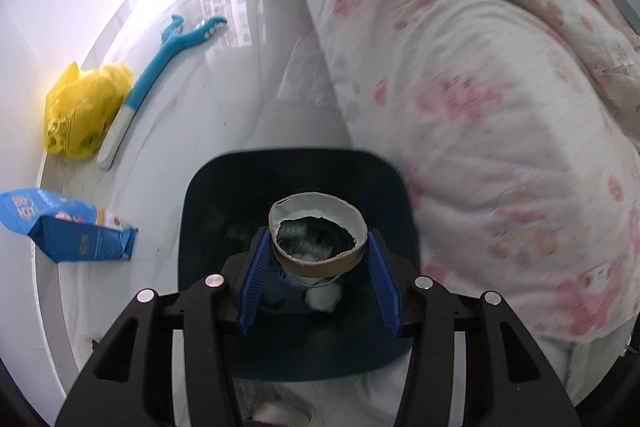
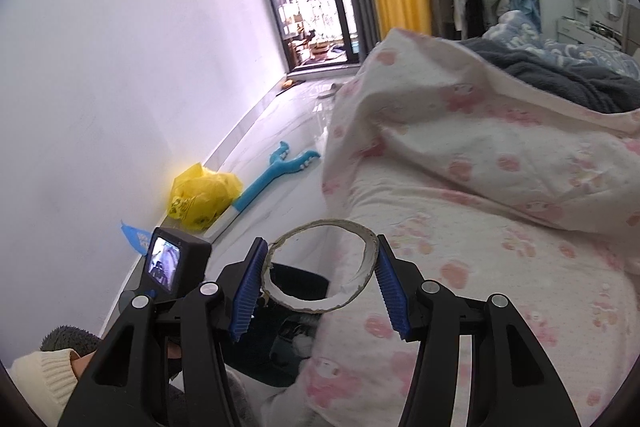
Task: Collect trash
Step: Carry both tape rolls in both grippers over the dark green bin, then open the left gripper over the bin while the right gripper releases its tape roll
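In the left wrist view my left gripper (image 1: 318, 235) is shut on a cardboard tape ring (image 1: 316, 267), brown outside and white inside. It hangs right over a dark teal bin (image 1: 208, 195) on the floor, with white wads of trash lying inside. In the right wrist view my right gripper (image 2: 320, 241) is shut on a second cardboard ring (image 2: 356, 287), its blue pads pressing both sides. This ring is above the same bin (image 2: 298, 283), next to the bed's edge.
A bed with a pink-patterned quilt (image 1: 480, 107) fills the right side. Along the wall lie a yellow plastic bag (image 1: 86, 111), a blue long-handled toy (image 1: 160, 63) and a blue carton (image 1: 68, 227). A cream sleeve (image 2: 44, 375) and the left gripper's screen (image 2: 168, 261) show at left.
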`<act>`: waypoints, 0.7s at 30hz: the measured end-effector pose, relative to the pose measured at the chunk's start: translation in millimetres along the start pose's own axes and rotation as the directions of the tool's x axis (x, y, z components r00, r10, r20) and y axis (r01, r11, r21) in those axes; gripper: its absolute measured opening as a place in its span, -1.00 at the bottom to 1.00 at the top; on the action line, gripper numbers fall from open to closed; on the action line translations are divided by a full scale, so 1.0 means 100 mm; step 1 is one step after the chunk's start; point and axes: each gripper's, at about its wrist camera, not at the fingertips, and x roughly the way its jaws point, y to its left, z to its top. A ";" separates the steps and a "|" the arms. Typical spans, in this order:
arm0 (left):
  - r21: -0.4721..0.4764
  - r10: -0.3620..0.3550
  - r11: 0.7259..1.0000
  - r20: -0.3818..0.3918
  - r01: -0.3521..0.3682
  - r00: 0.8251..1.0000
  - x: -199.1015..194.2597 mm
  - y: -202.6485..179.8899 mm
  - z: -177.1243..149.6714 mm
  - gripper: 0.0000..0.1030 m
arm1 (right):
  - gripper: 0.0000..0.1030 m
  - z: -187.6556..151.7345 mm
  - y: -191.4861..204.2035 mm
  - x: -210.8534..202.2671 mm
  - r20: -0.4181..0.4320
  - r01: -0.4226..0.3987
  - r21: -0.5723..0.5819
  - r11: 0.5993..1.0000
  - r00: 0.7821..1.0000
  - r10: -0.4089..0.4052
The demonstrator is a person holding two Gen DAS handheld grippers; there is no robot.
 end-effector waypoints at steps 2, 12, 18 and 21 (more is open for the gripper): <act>-0.007 0.004 1.000 -0.027 -0.004 1.000 0.04 0.07 -0.04 0.01 | 0.06 -0.01 0.09 0.10 -0.024 -0.016 -0.009 1.000 1.000 0.015; -0.039 -0.020 0.999 -0.129 0.015 0.991 0.15 0.42 -0.22 0.03 | 0.06 -0.05 0.37 0.65 -0.152 -0.100 0.011 0.995 0.983 0.101; -0.050 -0.037 0.998 -0.130 0.031 0.991 0.11 0.59 -0.30 0.24 | 0.06 -0.10 0.54 0.94 -0.212 -0.099 0.000 0.995 0.972 0.097; -0.044 -0.034 0.999 -0.123 0.029 0.992 0.07 0.67 -0.33 0.32 | 0.06 -0.12 0.58 1.07 -0.242 -0.090 -0.001 0.996 0.966 0.088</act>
